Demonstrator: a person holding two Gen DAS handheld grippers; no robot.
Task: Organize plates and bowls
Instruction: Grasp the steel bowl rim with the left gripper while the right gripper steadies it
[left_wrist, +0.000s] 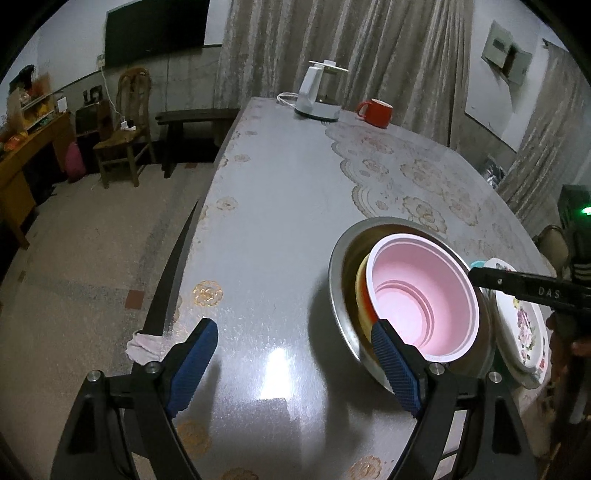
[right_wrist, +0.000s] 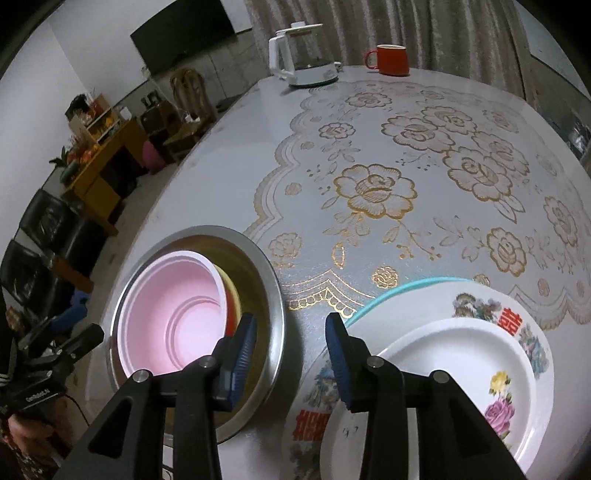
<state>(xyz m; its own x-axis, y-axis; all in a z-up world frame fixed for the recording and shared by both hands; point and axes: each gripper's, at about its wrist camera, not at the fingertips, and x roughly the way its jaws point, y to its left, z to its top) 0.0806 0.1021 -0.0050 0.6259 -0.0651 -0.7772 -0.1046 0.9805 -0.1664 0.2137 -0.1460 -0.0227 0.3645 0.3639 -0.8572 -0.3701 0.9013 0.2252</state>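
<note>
Two tools over tabletop (right_wrist: 229, 158), both w/ jaws apart, gripping nothing: left tool (left_wrist: 291, 365) wide, right tool (right_wrist: 291, 354) narrower. Pink bowl (right_wrist: 173, 317) nested in steel basin (right_wrist: 273, 291), stacked plates (right_wrist: 461, 354) just beside.

White kettle (right_wrist: 295, 55), red mug (right_wrist: 389, 59), flowered tablecloth (right_wrist: 424, 166), wooden chair (left_wrist: 125, 125), curtains (left_wrist: 332, 48)

White letters "DAS" stand on the black body of the right gripper (left_wrist: 546, 293) as the left wrist view shows it. The black body of the left gripper (right_wrist: 37, 397), seen from the right wrist, bears small white print reading roughly "GenRobot.AI". The large flowered white plate (right_wrist: 532, 321) carries red Chinese characters, too distorted to read
</note>
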